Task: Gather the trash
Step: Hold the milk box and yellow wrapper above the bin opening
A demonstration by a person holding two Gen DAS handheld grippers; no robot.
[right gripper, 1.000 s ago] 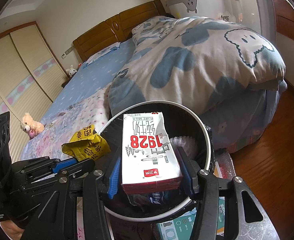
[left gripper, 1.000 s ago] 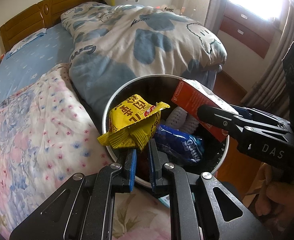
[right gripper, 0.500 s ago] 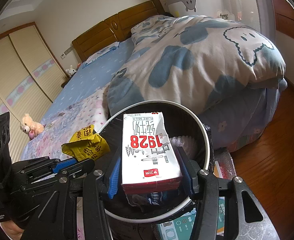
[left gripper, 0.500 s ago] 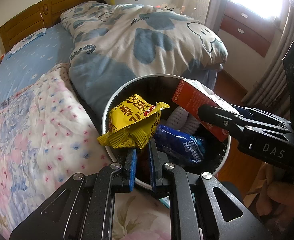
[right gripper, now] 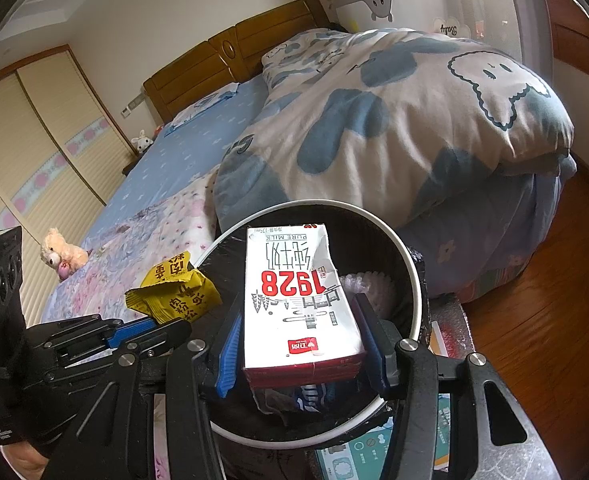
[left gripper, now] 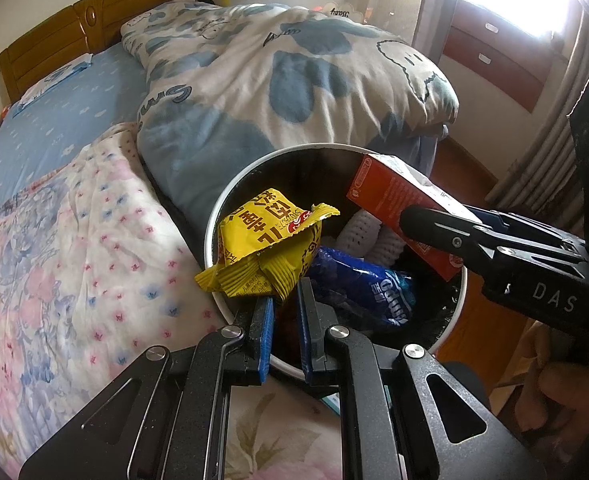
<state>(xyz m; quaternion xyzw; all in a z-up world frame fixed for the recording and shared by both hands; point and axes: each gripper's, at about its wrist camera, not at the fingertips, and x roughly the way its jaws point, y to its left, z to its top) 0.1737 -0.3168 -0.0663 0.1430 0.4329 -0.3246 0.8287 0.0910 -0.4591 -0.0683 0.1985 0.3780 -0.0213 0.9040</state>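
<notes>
Both pieces of trash hang over the round white-rimmed bin with a black liner (left gripper: pixel 214 236), which stands against the side of the bed. The left gripper (left gripper: pixel 284 300) has its blue-padded fingers pinched on the lower edge of a crumpled yellow foil snack wrapper (left gripper: pixel 270 248), which sits above the bin's near-left rim, partly over the opening. The right gripper (right gripper: pixel 300 344) clamps a white and red rectangular milk carton (right gripper: pixel 298 304) by its two narrow sides, holding it flat above the middle of the bin.

The wrapper looks very light, limp and slick; a pinch on its crimped seam seems the surest hold, and it will likely flutter rather than drop straight when let go. The carton looks stiff but thin-walled and probably empty, so a squeeze across its sides could dent it; its torn top flap is no place to grip.

The left wrist view shows what already lies inside the bin: a dark blue plastic biscuit wrapper (left gripper: pixel 358 288) and white ribbed foam netting (left gripper: pixel 358 232) beyond it, along with the carton's red side panel. The right wrist view gives the carton's printed face with "1928", and shows a plush bear (right gripper: pixel 60 250) on the bed well left of the bin, but hides most of the bin's contents.
</notes>
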